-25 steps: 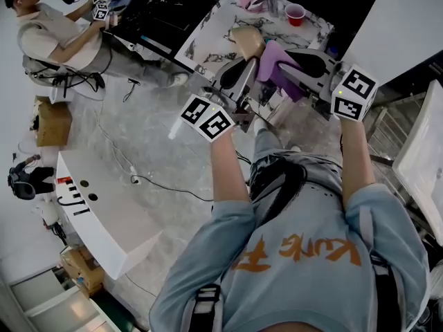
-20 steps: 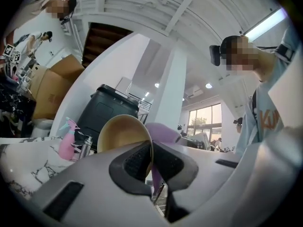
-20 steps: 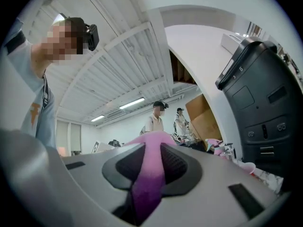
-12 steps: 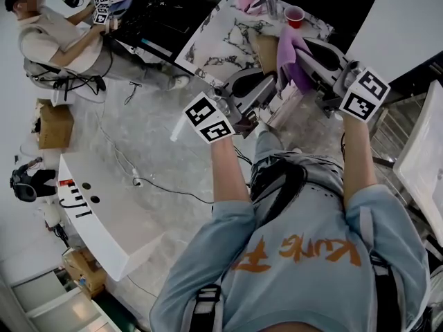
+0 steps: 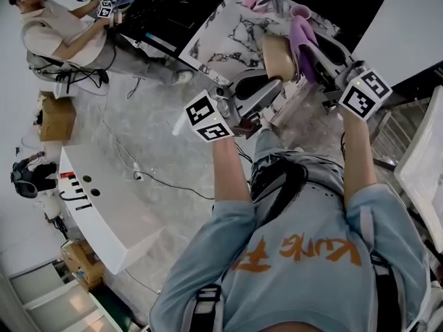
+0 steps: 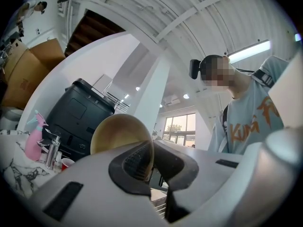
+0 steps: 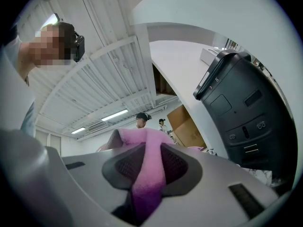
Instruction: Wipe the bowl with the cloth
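- Left claw (image 6: 152,163) is pressed onto the rim of the tan bowl (image 6: 118,134). The rim is nipped between the pads and the bowl stands up above the jaws.
- Right claw (image 7: 146,167) is pinching the pink cloth (image 7: 142,143). A fold bulges above the pads and more cloth hangs below them.
- Head view: both claws are held up over the near edge of the marble worktop (image 5: 225,33).
- The cloth sits just beside the bowl on its right. Cannot tell whether they touch.
- A second person (image 5: 52,33) is seated at far left, well apart.
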`<state>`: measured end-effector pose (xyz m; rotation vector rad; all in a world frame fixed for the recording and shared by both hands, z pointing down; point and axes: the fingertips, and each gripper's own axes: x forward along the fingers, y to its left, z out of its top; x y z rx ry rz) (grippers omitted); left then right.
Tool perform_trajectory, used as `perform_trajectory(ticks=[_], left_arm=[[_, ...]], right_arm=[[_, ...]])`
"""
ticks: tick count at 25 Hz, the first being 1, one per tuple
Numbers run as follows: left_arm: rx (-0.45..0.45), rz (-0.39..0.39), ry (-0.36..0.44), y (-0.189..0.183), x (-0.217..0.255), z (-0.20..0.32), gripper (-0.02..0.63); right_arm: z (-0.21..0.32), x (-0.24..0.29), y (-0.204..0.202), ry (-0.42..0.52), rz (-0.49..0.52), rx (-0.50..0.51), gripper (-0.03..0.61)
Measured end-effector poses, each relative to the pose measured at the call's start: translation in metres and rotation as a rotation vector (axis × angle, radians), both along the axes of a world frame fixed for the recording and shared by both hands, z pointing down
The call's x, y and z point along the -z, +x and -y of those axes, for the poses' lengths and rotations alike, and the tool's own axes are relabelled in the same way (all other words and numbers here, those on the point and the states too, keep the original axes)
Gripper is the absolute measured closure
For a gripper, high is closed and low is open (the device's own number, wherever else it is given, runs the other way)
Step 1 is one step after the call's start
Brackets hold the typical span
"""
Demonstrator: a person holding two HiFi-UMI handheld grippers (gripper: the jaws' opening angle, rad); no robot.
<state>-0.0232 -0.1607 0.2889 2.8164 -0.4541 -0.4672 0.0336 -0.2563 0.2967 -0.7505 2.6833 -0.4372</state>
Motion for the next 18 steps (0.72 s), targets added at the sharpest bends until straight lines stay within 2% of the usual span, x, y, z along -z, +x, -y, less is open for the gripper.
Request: perform_trajectory(ticks=[5,9,13,15,18], left_arm=[[0.047,-0.025,0.002,-0.009,0.007,0.004,0.583],[0.141,-0.068,0.000,-0.026,0.012,0.012,0.584],[0.257,-0.042,-0.009,-0.042,0.012,0.023,0.584],[0.323,-0.055,-0.011,-0.053,0.015,0.027,0.583],[0.479,-0.018,-0.039,-0.076,0.012,0.038,0.584]], right_arm=[[0.006,-0.010,-0.005,-0.025,-0.053,-0.030,0.468],[0.007,-0.027,-0.017,-0.037,-0.163,-0.032,0.468],[0.011,-0.039,-0.023,-0.043,-0.257,-0.052,0.468],[0.015,-0.044,-0.022,-0.053,-0.293,-0.076,0.468],[0.018,-0.048,-0.019,-0.071,-0.295,-0.107,0.468]])
